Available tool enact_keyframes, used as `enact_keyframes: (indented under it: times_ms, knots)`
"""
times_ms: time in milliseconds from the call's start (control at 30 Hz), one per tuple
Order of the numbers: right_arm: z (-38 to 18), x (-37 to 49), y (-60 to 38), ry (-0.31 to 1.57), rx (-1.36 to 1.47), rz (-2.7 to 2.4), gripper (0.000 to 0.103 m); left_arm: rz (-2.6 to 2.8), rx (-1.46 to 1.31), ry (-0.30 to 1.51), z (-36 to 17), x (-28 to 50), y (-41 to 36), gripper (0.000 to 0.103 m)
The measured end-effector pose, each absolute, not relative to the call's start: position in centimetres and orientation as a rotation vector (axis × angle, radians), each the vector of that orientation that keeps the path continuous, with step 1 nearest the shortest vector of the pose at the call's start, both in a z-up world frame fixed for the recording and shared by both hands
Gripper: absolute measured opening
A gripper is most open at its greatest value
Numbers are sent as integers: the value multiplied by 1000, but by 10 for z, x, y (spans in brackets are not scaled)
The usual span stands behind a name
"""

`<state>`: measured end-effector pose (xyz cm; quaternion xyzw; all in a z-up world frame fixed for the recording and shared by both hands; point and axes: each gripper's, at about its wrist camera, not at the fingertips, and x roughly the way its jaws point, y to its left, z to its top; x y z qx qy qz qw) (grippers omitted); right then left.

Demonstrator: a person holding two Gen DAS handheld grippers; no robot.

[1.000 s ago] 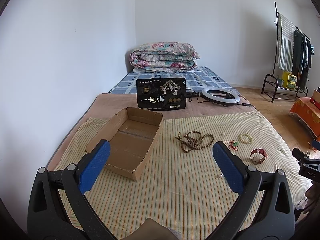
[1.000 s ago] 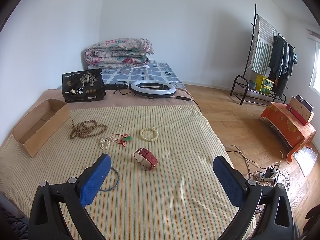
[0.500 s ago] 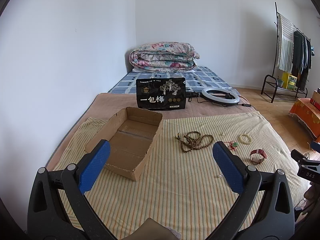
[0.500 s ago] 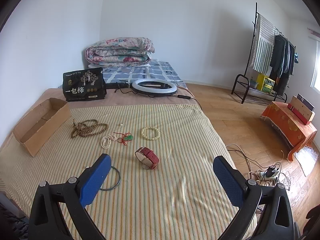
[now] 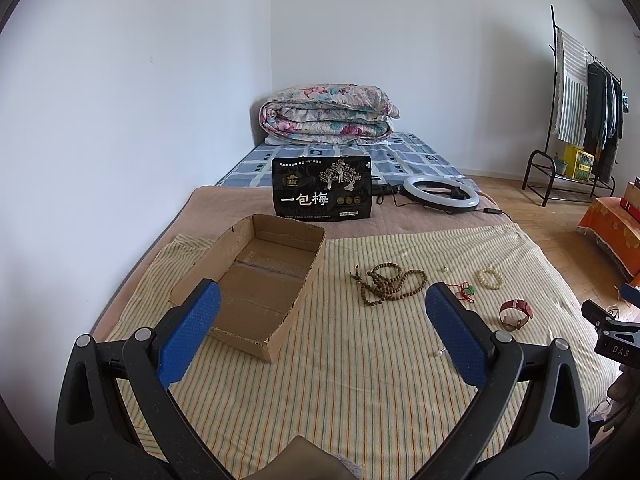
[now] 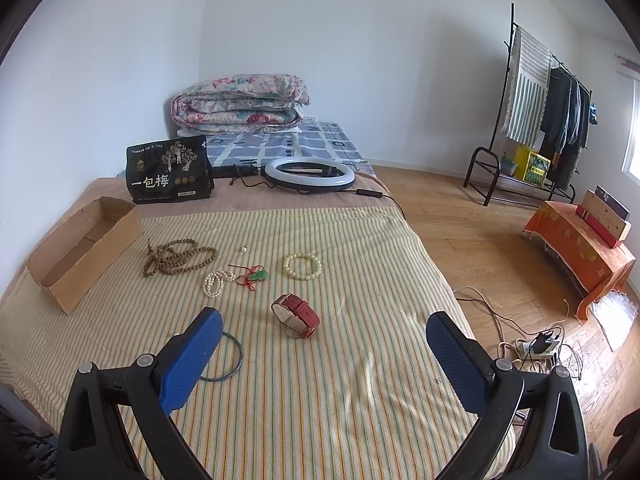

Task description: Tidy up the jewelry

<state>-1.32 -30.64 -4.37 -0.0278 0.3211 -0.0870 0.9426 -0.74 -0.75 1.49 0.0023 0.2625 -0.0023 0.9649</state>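
Note:
Jewelry lies on a striped cloth [image 6: 340, 380]: a brown bead necklace [image 6: 180, 258], a white pearl string [image 6: 216, 282], a red cord with a green charm [image 6: 254, 276], a cream bead bracelet [image 6: 303, 267], a red-strap watch [image 6: 298, 314], a thin teal bangle [image 6: 230, 358] and a loose pearl [image 6: 243, 248]. An open, empty cardboard box [image 5: 256, 284] sits left of them. My left gripper [image 5: 322, 332] is open above the cloth, near the box. My right gripper [image 6: 324, 350] is open, the watch just beyond it. The necklace [image 5: 390, 284] and watch [image 5: 516, 312] also show in the left wrist view.
A black printed bag [image 5: 322, 190] and a ring light [image 5: 440, 198] lie beyond the cloth, with a folded quilt [image 5: 328, 114] behind. A clothes rack [image 6: 540, 120], an orange-covered stool [image 6: 580, 248] and floor cables [image 6: 532, 344] are on the right.
Both views have shifted slightly, as both grippers drew back a little. Both stay open and the jewelry has not moved.

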Motion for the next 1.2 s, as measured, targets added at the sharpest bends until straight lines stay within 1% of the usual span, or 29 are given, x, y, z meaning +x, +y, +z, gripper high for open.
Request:
enact_keyframes:
  times_ms: [833, 1200]
  knots:
    - [-48, -12, -309, 674, -44, -167, 103, -6, 6, 541, 9, -5, -11, 103]
    - [-54, -6, -318, 714, -45, -140, 103, -43, 37, 610, -9, 10, -16, 103]
